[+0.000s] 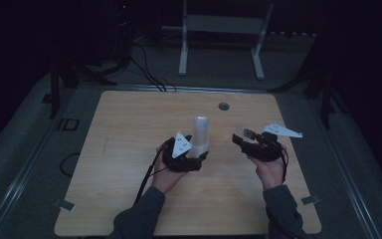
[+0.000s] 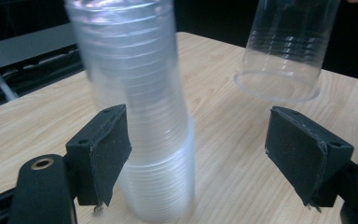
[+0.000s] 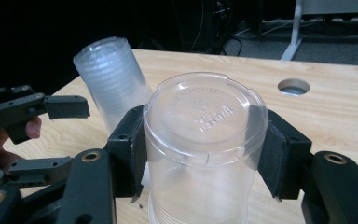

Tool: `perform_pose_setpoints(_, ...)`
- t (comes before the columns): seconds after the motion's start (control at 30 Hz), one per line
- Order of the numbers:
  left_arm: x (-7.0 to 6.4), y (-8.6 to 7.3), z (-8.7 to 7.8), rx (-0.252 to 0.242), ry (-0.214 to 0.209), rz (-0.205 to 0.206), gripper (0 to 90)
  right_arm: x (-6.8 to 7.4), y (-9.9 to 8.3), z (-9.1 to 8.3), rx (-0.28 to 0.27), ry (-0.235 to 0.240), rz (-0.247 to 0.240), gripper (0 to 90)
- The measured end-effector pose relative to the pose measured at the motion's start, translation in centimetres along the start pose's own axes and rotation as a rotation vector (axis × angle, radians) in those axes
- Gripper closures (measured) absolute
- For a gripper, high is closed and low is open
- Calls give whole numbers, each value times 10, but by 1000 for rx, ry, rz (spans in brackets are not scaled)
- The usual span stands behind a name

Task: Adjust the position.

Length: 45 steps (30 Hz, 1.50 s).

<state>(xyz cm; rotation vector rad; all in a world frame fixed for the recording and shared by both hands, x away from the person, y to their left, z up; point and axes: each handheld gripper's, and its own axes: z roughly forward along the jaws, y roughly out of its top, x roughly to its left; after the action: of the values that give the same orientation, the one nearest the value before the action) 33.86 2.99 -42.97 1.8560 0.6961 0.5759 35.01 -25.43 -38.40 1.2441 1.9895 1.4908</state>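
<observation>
Right now the right gripper (image 3: 205, 154) is clamped on a single clear cup (image 3: 205, 140), held upside down above the table (image 1: 129, 124) right of centre. Left gripper (image 2: 200, 154) gapes wide around the cup stack (image 2: 144, 116) mid-table, one pad just beside it.

A tall stack of clear plastic cups (image 1: 201, 137) stands mid-table (image 1: 129, 119), the left hand-held gripper (image 1: 191, 155) at its base, the right hand-held gripper (image 1: 246, 137) apart.
</observation>
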Motion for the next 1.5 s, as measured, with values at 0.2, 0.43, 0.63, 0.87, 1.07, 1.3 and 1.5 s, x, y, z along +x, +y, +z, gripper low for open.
perform_pose_setpoints(0.2, -6, 2, 2, -2, -19, 17, 215, 1, -10, 3, 13, 5, 12, 411)
perform_pose_setpoints(0.43, -14, 5, 7, -4, -42, 28, 215, 1, -19, 5, 27, 8, 29, 411)
perform_pose_setpoints(0.63, -20, 6, 12, -4, -56, 37, 214, 0, -24, 5, 29, 11, 36, 410)
perform_pose_setpoints(0.87, -25, 9, 16, -4, -76, 37, 213, 1, -27, 5, 25, 20, 47, 411)
perform_pose_setpoints(1.07, -30, 13, 22, -3, -97, 33, 214, 2, -27, 4, 12, 40, 69, 411)
perform_pose_setpoints(1.3, -34, 13, 29, 22, -116, 39, 214, 0, -27, 4, -1, 74, 110, 411)
perform_pose_setpoints(1.5, -36, 13, 35, 37, -141, 24, 214, -1, -28, 5, -4, 98, 129, 410)
